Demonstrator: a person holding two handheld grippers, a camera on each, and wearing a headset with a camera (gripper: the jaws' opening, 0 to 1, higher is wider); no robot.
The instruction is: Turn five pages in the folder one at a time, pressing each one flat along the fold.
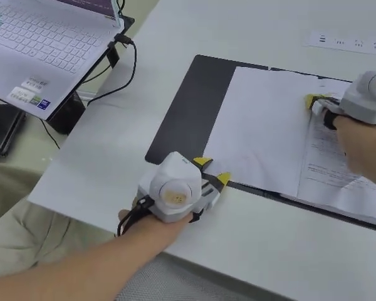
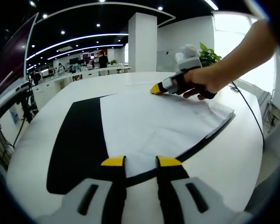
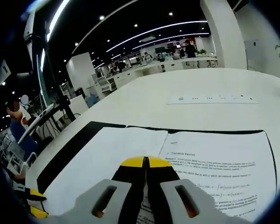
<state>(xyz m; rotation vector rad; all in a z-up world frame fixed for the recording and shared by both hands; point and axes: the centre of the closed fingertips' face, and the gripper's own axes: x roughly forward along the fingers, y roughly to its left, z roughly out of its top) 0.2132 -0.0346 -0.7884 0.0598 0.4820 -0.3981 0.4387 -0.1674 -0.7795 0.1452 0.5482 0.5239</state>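
Folder (image 1: 187,113), right side off-frame

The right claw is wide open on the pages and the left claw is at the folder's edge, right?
No: the right claw is shut on the pages; the right gripper view shows it. The left claw is at the folder's edge.

In the head view the folder (image 1: 188,113) runs off the frame at 3 o'clock; the right gripper (image 1: 316,103) is blurred and cut by the same edge. The laptop (image 1: 44,44) is cropped at 11 o'clock, the power strip (image 1: 351,42) at 2 o'clock. Print on the right page (image 1: 319,166) is too small to read. The left gripper (image 1: 213,170) covers the folder's near corner. In the right gripper view the jaws hide part of the fold (image 3: 166,140).
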